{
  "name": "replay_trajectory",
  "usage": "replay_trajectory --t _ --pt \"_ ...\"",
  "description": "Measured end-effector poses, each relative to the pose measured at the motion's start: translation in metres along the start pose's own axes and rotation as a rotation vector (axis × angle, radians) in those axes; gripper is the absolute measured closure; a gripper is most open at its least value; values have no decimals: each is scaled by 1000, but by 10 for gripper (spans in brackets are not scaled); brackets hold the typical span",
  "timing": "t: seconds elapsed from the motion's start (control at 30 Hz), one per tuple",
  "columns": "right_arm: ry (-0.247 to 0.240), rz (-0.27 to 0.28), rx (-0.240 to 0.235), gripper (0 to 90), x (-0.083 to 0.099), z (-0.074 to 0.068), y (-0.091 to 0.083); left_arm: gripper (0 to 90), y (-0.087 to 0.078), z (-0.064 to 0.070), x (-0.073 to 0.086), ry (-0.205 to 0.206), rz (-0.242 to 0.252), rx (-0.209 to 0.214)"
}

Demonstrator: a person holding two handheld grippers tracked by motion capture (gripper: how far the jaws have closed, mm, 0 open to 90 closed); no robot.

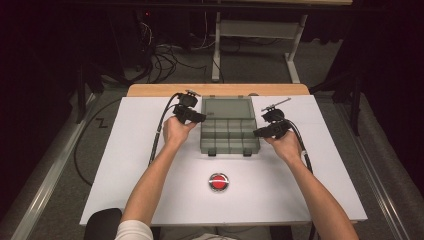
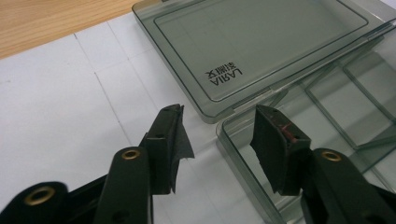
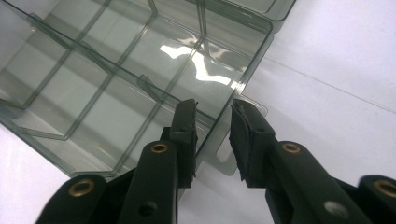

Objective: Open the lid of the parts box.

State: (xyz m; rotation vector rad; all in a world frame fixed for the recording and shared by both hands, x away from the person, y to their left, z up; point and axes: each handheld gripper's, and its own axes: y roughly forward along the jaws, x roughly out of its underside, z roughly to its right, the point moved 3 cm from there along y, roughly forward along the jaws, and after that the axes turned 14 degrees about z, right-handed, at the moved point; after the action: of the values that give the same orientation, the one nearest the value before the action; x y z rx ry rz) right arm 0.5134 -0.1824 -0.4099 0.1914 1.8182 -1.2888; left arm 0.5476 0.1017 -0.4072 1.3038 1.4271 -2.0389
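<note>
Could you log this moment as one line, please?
organizer box: lid open, empty | left gripper: open, at left wall | right gripper: open, at right wall

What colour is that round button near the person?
Red, with a silver rim; the high view shows it best.

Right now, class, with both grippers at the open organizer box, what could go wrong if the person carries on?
1. The right gripper has its jaws open astride the thin side wall of the organizer box; closing hard might flex or crack it.
2. The left gripper straddles the box's corner by the hinge, so a push could slide the light box across the table.
3. The lid lies open flat; lifting may make it swing.
</note>
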Motion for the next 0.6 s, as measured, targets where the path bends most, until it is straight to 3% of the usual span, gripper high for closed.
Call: replay_trajectory --t 0.6 --pt "-14 55 -6 619 0 3 -22 436 -26 1 3 54 -50 20"
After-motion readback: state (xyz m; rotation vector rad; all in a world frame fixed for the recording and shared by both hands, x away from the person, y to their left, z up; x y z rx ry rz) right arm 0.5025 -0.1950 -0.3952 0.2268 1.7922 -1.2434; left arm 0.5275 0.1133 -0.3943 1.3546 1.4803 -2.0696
